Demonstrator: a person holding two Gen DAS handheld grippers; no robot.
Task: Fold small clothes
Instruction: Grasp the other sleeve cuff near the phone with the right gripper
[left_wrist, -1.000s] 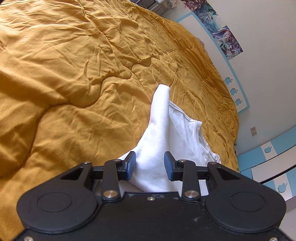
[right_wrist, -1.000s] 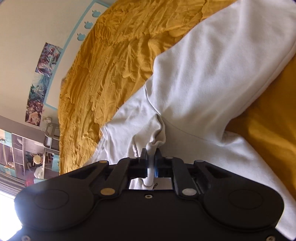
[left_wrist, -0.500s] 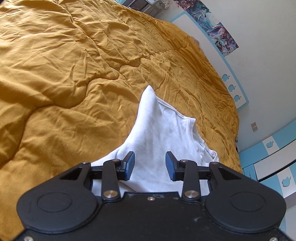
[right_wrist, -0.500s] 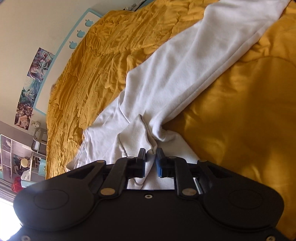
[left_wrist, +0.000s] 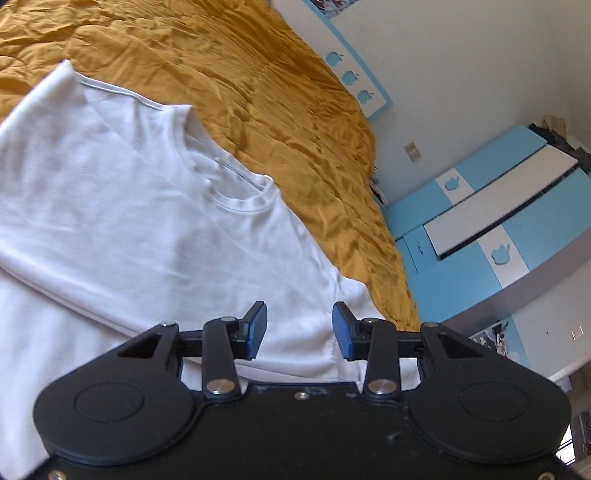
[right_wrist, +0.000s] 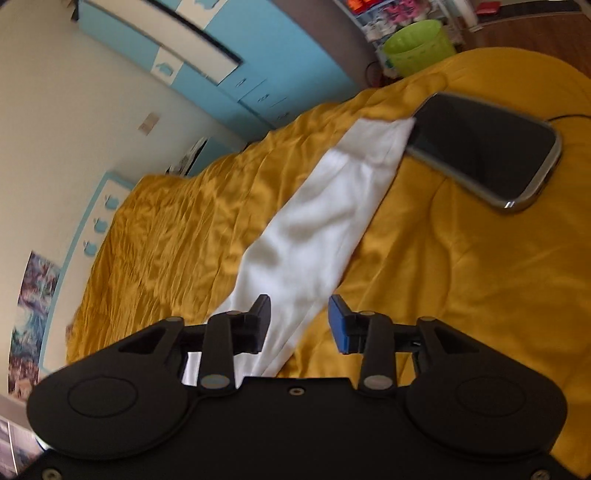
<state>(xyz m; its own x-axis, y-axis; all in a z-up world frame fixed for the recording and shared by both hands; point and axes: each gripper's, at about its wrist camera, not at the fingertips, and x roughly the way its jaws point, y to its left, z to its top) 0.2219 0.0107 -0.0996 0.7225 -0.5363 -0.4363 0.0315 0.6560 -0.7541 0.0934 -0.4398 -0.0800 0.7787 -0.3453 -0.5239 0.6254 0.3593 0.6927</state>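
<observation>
A white T-shirt (left_wrist: 140, 206) lies on the mustard-yellow bedspread (left_wrist: 266, 92), its collar toward the far side, one side folded over the body. My left gripper (left_wrist: 299, 330) is open and empty just above the shirt's near part. In the right wrist view a long white strip of the shirt (right_wrist: 317, 229) runs away across the bedspread (right_wrist: 461, 277). My right gripper (right_wrist: 299, 323) is open and empty, with the near end of that strip below its left finger.
A black phone (right_wrist: 484, 147) lies on the bedspread, touching the far end of the white strip, with a cable behind it. A green basket (right_wrist: 417, 44) stands on the floor past the bed. A blue-and-white wardrobe (left_wrist: 498, 221) lines the wall.
My right gripper has opened and let go of the shirt fabric, and has swung toward the phone. My left gripper stayed open and moved over the shirt toward the collar side.
</observation>
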